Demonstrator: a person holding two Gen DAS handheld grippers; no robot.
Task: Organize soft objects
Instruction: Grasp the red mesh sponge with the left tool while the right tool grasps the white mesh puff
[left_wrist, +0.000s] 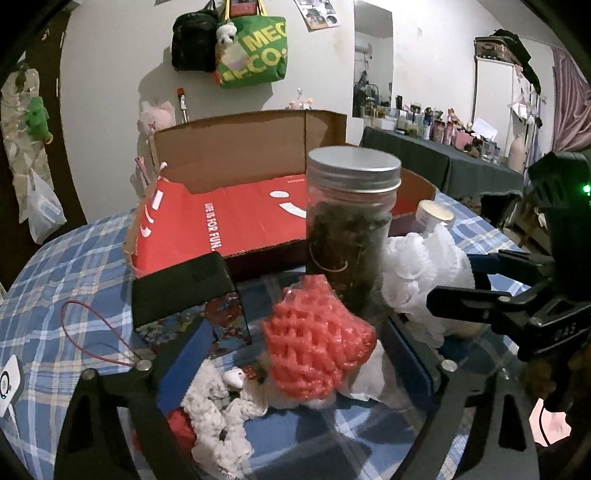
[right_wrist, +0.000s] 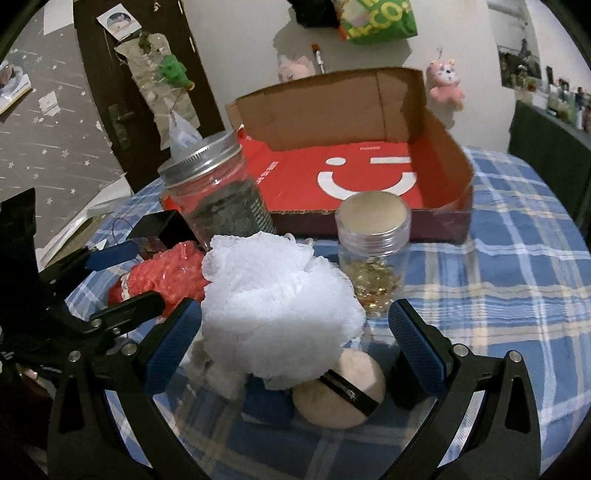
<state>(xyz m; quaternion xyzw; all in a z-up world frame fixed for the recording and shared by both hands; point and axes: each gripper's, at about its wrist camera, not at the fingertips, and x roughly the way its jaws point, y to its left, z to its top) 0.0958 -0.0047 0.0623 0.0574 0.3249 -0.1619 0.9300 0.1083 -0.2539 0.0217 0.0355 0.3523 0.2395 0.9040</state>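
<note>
White mesh bath pouf (right_wrist: 277, 306) is framed by the released right claw (right_wrist: 295, 354), before the red cardboard box (right_wrist: 362, 173); red foam netting (left_wrist: 317, 339) is framed by the released left claw (left_wrist: 295, 354) beside it.

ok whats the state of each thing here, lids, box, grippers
tall jar: upright, metal lid on
small jar: upright, lid on
cardboard box: open, nothing inside
white mesh pouf: loose between open right gripper fingers
red foam net: loose between open left gripper fingers
powder puff: lying flat on cloth
</note>
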